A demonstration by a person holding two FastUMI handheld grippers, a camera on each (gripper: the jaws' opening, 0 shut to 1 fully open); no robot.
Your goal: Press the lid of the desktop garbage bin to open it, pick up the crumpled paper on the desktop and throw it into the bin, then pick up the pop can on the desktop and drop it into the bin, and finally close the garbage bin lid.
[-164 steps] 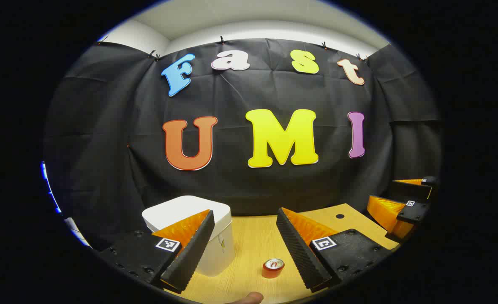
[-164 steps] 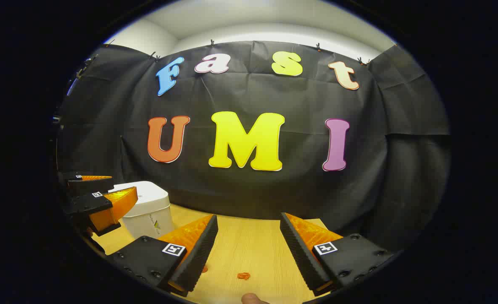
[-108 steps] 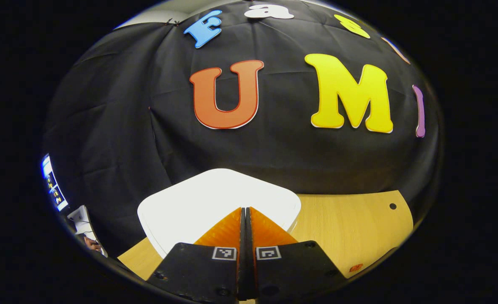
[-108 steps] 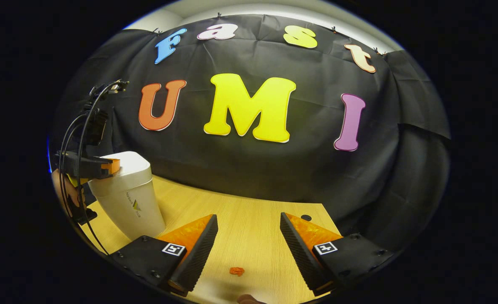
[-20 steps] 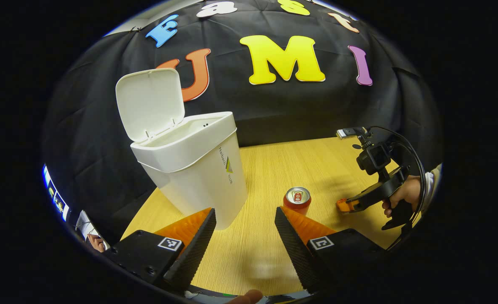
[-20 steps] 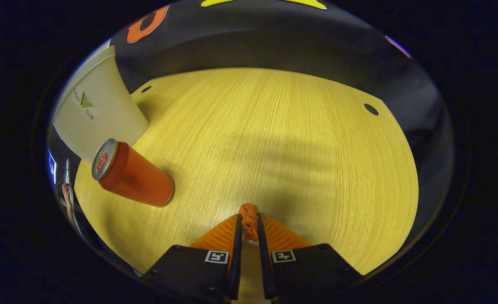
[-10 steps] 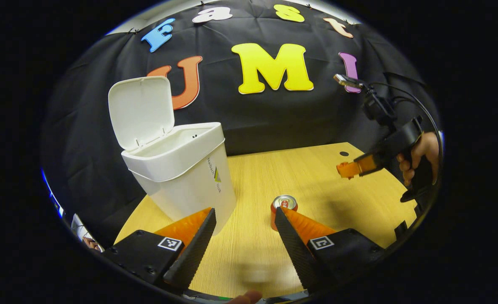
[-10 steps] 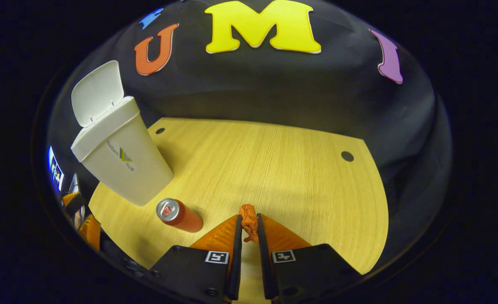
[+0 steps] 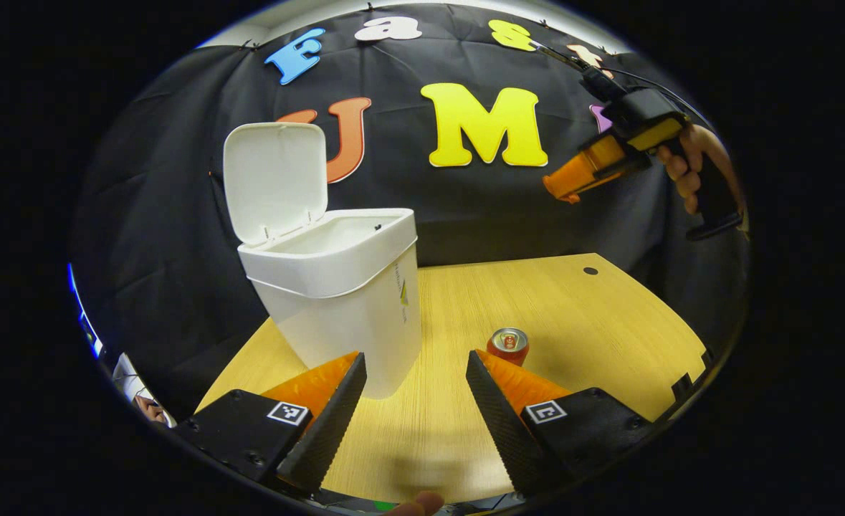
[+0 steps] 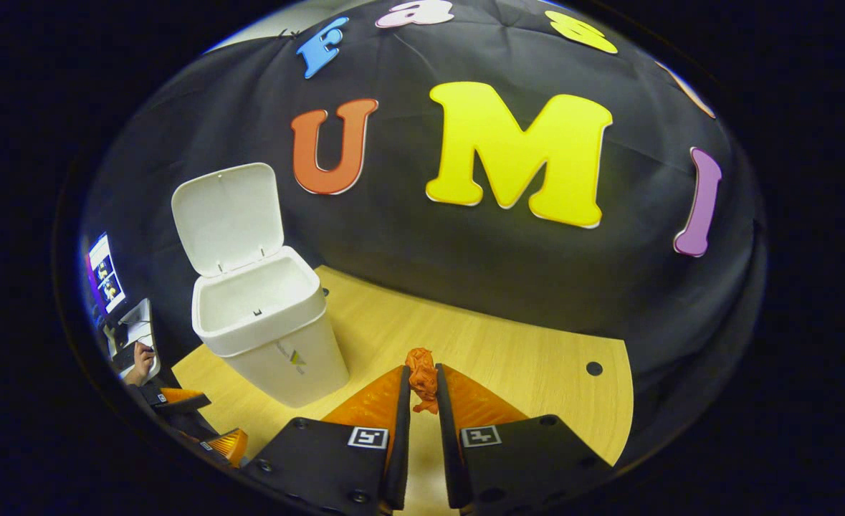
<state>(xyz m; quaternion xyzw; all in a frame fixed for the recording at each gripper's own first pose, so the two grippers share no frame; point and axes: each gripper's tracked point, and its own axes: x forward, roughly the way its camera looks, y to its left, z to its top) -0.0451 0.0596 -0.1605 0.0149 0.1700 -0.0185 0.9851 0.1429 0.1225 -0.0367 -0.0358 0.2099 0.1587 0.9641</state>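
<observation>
Right gripper fingers pinching crumpled paper lower centre, bin lid up at left, left gripper fingers spread, pop can lower right of centre.

wooden desktop bears open white bin, upright can

White bin upright, lid raised, ahead-left of left gripper. Red can upright by its right finger. Orange crumpled paper pinched in right gripper.
</observation>
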